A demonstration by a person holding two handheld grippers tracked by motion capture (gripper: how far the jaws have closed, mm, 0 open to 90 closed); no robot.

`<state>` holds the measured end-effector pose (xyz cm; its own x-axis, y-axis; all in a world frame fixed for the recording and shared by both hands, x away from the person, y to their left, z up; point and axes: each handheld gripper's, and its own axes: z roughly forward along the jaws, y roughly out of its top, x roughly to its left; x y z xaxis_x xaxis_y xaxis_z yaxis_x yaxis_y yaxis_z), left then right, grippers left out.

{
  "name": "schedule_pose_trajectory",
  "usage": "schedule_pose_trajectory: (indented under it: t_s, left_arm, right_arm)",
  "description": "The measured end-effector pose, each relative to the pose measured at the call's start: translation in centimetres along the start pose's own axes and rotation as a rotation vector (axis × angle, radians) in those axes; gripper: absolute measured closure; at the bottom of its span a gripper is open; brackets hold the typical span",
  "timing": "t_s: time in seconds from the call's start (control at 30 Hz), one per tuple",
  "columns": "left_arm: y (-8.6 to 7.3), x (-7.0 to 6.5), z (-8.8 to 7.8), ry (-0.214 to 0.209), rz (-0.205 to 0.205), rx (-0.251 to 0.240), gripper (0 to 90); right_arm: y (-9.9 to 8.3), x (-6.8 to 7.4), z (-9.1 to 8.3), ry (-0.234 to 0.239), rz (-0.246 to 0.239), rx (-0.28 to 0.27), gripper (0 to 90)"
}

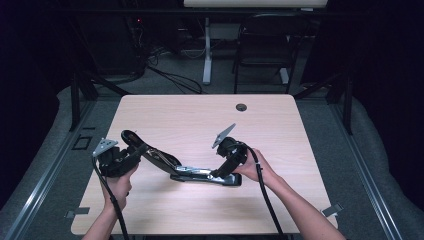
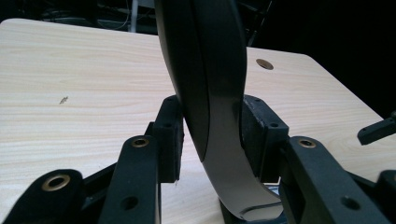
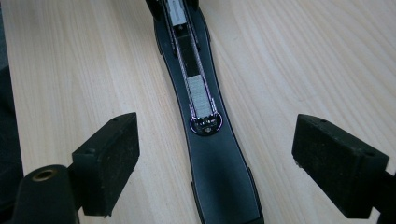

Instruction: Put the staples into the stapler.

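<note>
A black stapler lies opened out on the wooden table (image 1: 200, 120). Its base (image 1: 212, 176) rests flat, and its curved top arm (image 1: 155, 156) swings up to the left. My left gripper (image 1: 131, 156) is shut on that top arm (image 2: 210, 70), with a pad (image 2: 169, 135) pressed to each side. In the right gripper view the stapler's channel (image 3: 198, 93) shows a strip of staples. My right gripper (image 3: 224, 161) hovers over the base's end, open, both pads well clear of it. In the high view the right gripper (image 1: 223, 170) points down at the base.
A round cable hole (image 1: 241, 107) sits near the table's far edge. Behind the table stand a dark chair (image 1: 265, 45) and a white desk leg (image 1: 207, 50), with cables on the floor. Bare tabletop surrounds the stapler.
</note>
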<state>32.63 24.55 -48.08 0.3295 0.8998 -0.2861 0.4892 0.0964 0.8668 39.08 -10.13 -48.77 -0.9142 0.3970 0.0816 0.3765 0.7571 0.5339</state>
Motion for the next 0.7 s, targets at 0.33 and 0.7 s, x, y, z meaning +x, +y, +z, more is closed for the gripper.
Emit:
schedule_pose_trajectory:
  t_s: [0.33,0.7]
  left_arm:
    - [0.17,-0.23,0.17,0.007,0.022,-0.001,61.9]
    - [0.35,-1.01,0.28,0.020,0.066,-0.011,62.0]
  right_arm:
    - [-0.77,-0.51,-0.94,-0.035,0.022,-0.004,15.1]
    - [-1.02,-0.56,-1.10,-0.049,0.036,-0.005,16.0]
